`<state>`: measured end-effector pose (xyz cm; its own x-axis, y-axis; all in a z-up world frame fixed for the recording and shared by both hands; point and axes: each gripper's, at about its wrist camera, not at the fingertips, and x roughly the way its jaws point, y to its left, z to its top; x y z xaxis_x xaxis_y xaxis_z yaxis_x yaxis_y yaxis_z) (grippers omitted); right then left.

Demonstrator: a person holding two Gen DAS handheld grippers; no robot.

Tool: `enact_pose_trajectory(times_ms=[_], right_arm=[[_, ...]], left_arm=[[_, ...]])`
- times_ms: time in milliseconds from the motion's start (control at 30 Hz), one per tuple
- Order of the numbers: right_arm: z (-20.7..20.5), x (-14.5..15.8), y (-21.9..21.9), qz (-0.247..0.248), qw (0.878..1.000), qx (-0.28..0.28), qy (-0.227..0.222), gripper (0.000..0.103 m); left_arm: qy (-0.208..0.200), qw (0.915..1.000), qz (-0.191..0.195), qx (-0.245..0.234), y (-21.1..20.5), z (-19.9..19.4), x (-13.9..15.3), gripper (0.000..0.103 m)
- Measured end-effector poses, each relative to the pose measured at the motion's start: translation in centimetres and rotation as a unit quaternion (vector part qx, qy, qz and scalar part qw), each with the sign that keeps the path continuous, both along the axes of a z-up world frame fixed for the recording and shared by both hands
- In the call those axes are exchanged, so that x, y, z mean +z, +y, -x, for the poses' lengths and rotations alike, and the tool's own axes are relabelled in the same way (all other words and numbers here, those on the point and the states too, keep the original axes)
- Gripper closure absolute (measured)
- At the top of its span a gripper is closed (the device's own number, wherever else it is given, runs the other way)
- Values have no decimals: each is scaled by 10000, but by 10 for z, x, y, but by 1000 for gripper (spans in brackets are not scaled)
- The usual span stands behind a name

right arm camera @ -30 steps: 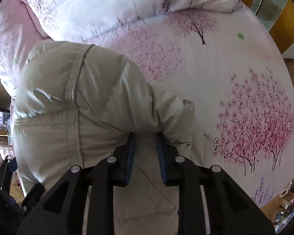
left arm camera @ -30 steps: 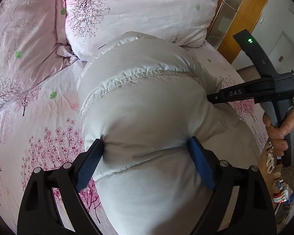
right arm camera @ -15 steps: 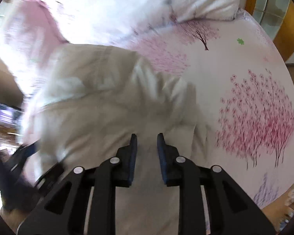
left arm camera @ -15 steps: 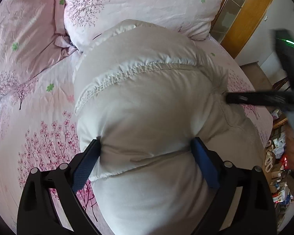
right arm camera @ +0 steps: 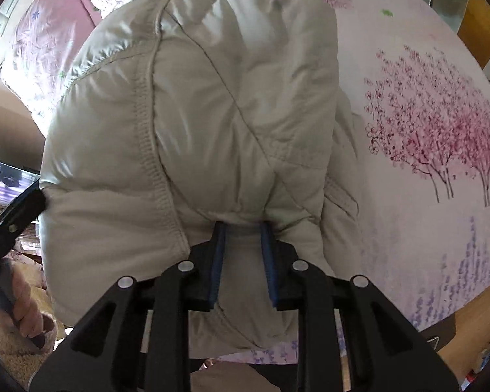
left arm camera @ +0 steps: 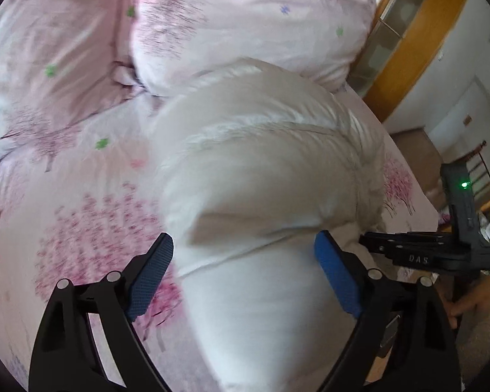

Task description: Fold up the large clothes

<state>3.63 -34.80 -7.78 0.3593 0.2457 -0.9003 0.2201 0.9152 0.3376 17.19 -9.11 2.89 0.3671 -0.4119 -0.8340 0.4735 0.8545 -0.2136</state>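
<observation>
The puffy beige quilted jacket is bunched on the pink flowered bed sheet. It is pinched by the right hand-held gripper and straddled wide by the left hand-held gripper, whose grasp cannot be told. Both should be moved evenly.

Only one marking can be read: the pale letters "DAS" on the black side of the right gripper, seen from the left wrist at the right edge of the bed, just past the padded jacket. A small green light glows on the upright handle above those letters, but it carries no text. The bed linen shows only printed trees and flowers, no words.
</observation>
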Motion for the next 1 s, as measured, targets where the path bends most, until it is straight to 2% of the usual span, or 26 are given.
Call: enact_pose_trajectory(times_ms=[67,200,267,333,433,533,633,767,900,1000], right_arm=[[0,-4,-2,-48,10000,-27,-37,80],[5,-7,-2,2,9997,-101,-220,80],[25,1,5,125,9989,-214,-387,80],[43,14,10,280,9965,-311,-720,77],[72,22,12,231,9913,-414,-1226,76],[86,9,17,308,9908,-498,-1221,77],[85,-10,29,697,9914,-408,-1031,77],[80,-23,34,750,9908,-375,-1058,77],[78,-28,31,721,9910,-255,-1100,77],[82,-28,34,686,9913,-299,-1083,77]], left_arm=[[-8,10000,-54,68,9,2,-1,13],[385,9992,2,48,9,-2,-22,12],[516,9986,5,61,8,-4,-30,12],[637,9979,-8,111,8,-6,-37,11],[607,9980,-110,100,8,-6,-40,10],[574,9982,-182,78,6,-6,-42,7],[692,9975,-107,27,4,-7,-48,4],[519,9985,-158,-21,0,-5,-44,4],[224,9996,-164,2,0,1,-23,10],[-17,9997,-220,46,-3,2,-14,10]])
